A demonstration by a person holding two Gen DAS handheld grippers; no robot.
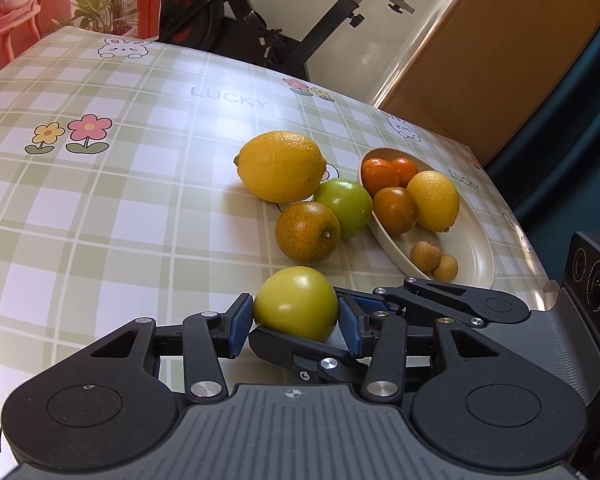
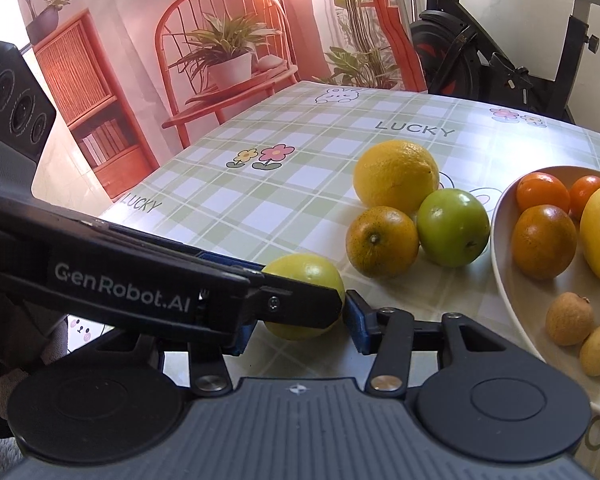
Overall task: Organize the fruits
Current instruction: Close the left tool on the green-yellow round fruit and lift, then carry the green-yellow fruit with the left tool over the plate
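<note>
A yellow-green fruit (image 1: pixel 296 304) sits low over the checked tablecloth, and my left gripper (image 1: pixel 296 322) is shut on it, with a blue pad against each side. My right gripper (image 2: pixel 300 330) straddles the same fruit (image 2: pixel 308 270) crosswise. Its right pad (image 2: pixel 356 326) meets the fruit's side, while the left gripper's finger (image 2: pixel 300 304) hides the other pad's contact. Beyond lie a large lemon (image 1: pixel 281 166), a green fruit (image 1: pixel 346 208) and a speckled orange (image 1: pixel 307 232). The white plate (image 1: pixel 470 254) holds several fruits: small oranges, a lemon (image 1: pixel 434 200) and two small brown fruits (image 1: pixel 425 255).
The table (image 1: pixel 100 208) carries a green plaid cloth with flower and rabbit prints. An exercise bike (image 1: pixel 300 28) stands behind its far edge, and a brown board (image 1: pixel 480 72) leans at the right. The plate's rim (image 2: pixel 500 264) lies just right of my right gripper.
</note>
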